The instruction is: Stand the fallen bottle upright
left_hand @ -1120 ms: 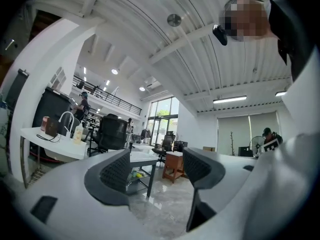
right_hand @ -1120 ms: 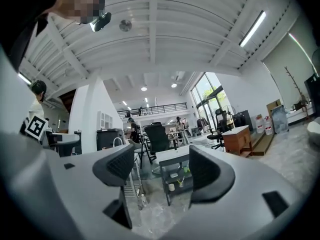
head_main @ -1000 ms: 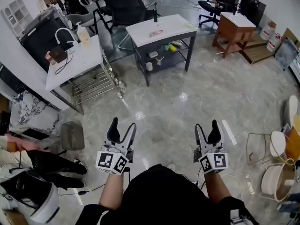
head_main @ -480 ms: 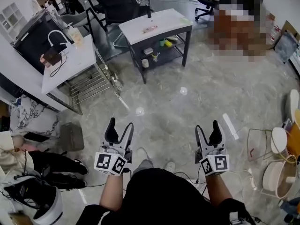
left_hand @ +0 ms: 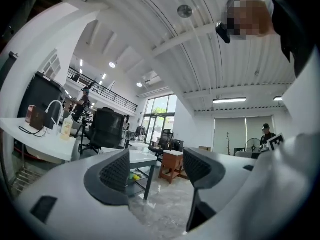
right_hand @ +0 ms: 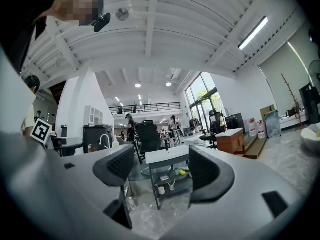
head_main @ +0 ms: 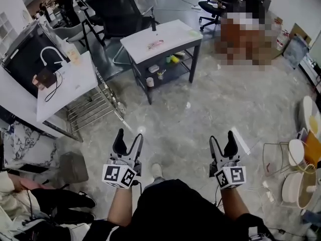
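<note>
table (head_main: 175, 31) nearer now; both hand-held grippers (head_main: 129, 134) (head_main: 221, 135) gape empty.

The floor (head_main: 210, 109) is of grey polished stone with pale veins, and it reflects the lamps. In the middle stands a bench (head_main: 173, 31) with a white top, a dark frame and a lower shelf. To its left a longer white bench (head_main: 70, 87) stands over a metal wire rack (head_main: 95, 104). A black office chair (head_main: 113, 9) stands behind them. In the right gripper view the ceiling (right_hand: 150, 29) is white and ribbed, with a long lamp (right_hand: 253, 32). Tall windows (right_hand: 199, 103) give daylight beside a balcony railing (right_hand: 145, 105).
</note>
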`<state>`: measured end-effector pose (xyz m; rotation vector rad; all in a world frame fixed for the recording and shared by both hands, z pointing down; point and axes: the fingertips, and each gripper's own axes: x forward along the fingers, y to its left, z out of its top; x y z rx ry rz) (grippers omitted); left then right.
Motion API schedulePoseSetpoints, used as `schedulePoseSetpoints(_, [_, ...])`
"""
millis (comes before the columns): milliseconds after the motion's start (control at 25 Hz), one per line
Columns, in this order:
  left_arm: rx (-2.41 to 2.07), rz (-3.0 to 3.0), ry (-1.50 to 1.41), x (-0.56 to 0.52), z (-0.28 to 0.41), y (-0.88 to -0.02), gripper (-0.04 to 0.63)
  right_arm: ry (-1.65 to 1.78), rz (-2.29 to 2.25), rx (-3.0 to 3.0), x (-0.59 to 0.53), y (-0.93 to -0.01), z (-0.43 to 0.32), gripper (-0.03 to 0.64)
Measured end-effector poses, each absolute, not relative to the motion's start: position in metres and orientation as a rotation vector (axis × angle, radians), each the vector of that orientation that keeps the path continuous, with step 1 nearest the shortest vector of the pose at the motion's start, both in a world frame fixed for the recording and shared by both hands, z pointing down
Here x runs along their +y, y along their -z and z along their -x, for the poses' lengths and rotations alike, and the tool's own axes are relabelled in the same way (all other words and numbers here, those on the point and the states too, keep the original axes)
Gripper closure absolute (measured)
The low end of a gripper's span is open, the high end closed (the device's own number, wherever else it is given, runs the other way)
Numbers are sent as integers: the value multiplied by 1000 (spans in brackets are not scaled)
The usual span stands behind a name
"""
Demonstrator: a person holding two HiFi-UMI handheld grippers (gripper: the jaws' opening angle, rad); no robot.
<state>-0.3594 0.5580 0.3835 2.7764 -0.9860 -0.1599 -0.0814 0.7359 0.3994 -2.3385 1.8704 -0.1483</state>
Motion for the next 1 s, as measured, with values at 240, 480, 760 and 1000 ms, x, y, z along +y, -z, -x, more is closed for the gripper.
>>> schedulePoseSetpoints(240, [-908,-2810,197,486,369,-378,265,114,2369,1847,658,-392,99,285])
schedulePoseSetpoints(480, [-840,-2805,189,441,377,-383,264,163,2405,1795,609,-400,108,285])
schedulePoseSetpoints(760, [-728,-2778,134,411,367,-402,265,193,2461,1752,592,-410,107,285])
schedulePoseSetpoints(1000, [-755,-2773,125,383,356,-408,265,258,2472,1738,565,-429,85,285])
